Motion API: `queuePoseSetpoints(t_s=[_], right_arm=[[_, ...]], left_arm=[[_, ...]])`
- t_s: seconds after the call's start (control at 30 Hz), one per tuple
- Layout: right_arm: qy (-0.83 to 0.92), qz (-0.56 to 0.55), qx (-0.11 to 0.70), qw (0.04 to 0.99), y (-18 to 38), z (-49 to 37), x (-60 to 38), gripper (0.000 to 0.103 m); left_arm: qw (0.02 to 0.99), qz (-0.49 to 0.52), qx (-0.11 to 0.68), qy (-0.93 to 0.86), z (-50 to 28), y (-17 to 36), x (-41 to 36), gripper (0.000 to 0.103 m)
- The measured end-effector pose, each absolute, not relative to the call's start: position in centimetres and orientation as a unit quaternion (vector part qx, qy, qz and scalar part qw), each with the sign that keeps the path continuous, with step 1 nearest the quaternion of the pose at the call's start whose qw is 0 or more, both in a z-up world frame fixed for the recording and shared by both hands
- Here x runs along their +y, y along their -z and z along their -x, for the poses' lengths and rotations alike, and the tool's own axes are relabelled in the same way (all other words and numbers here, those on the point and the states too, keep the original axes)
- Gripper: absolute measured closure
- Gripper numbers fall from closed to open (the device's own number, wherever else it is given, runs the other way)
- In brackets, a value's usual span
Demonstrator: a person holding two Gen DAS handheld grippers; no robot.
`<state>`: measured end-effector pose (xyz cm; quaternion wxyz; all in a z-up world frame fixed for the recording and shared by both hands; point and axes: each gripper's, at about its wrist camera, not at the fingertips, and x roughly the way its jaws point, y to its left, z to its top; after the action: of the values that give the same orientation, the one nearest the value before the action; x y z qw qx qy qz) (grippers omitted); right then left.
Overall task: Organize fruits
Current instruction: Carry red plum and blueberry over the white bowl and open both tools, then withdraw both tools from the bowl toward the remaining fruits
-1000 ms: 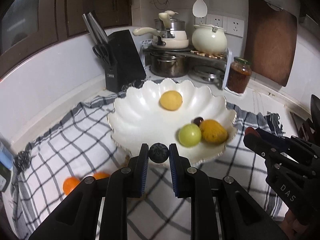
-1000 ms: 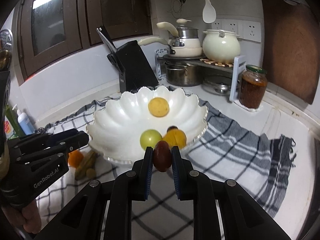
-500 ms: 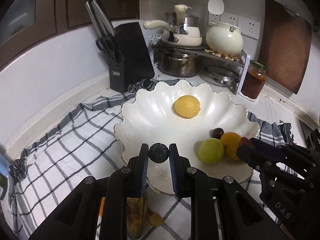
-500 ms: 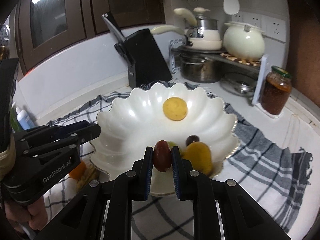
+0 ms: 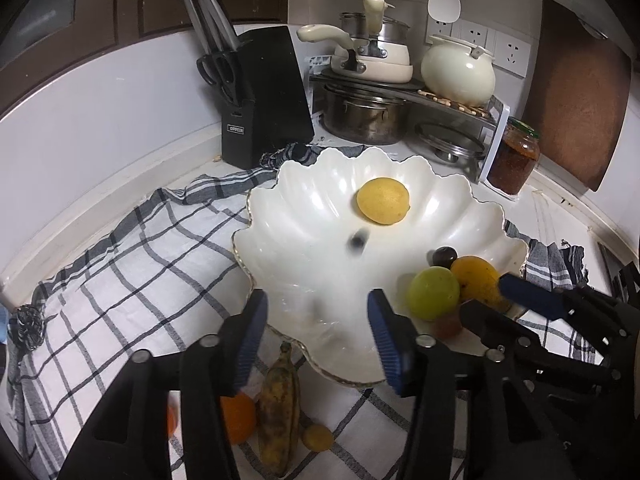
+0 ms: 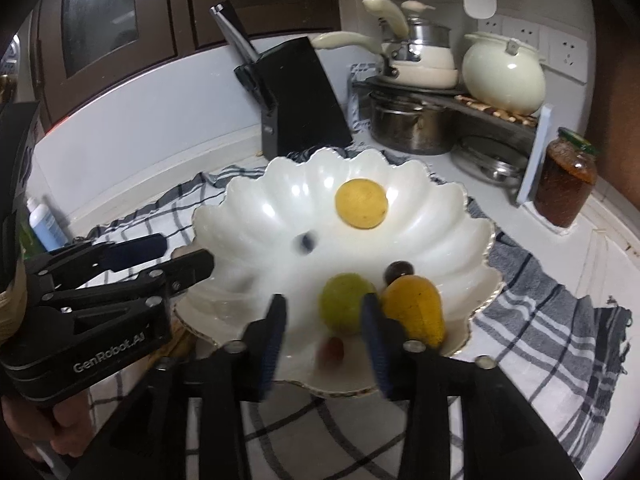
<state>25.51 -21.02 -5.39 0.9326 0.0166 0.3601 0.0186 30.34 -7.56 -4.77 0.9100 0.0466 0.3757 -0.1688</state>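
Both my jaws have just been opening and hold nothing. My left gripper (image 5: pixel 316 330) and right gripper (image 6: pixel 322 334) hang over the near rim of the scalloped bowl (image 5: pixel 460 200). Inside it, the red fruit (image 6: pixel 332 350) lies nearest, the blurred dark berry (image 5: pixel 357 240) mid-bowl, the lemon (image 5: pixel 383 200) farthest.

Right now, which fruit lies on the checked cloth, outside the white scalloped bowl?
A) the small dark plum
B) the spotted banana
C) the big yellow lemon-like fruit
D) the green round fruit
B: the spotted banana lies on the checked cloth just in front of the white scalloped bowl, while the other three fruits sit inside the bowl.
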Motion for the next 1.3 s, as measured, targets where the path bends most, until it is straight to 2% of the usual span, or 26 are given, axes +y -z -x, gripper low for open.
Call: queuePoseSetpoints(t_s=[0.03,0.1,0.2,0.47,0.9,1.3], right_arm=[[-0.013,-0.015,0.357,0.934,5.2,-25.4,-21.1,0.051],[-0.002,-0.013,0.352,0.936,4.9,-25.2,-21.2,0.034],[0.018,-0.011,0.34,0.94,4.4,-24.7,-21.3,0.022],[0.035,-0.003,0.32,0.947,2.9,-23.2,-20.9,0.021],[0.038,-0.013,0.299,0.953,1.3,-20.4,-19.4,0.021],[0.012,-0.004,0.304,0.952,2.4,-19.1,-15.9,0.021]], left_arm=[[0.911,-0.046,0.374,0.167,-30.2,4.7,-7.4,0.043],[0.914,-0.048,0.37,0.159,-29.8,4.4,-7.1,0.039],[0.917,-0.052,0.365,0.15,-29.3,4.1,-6.7,0.037],[0.925,-0.065,0.351,0.127,-27.5,2.9,-5.7,0.026],[0.936,-0.082,0.328,0.101,-24.0,1.0,-3.5,0.026],[0.937,-0.087,0.335,0.057,-21.9,2.0,0.4,0.026]])
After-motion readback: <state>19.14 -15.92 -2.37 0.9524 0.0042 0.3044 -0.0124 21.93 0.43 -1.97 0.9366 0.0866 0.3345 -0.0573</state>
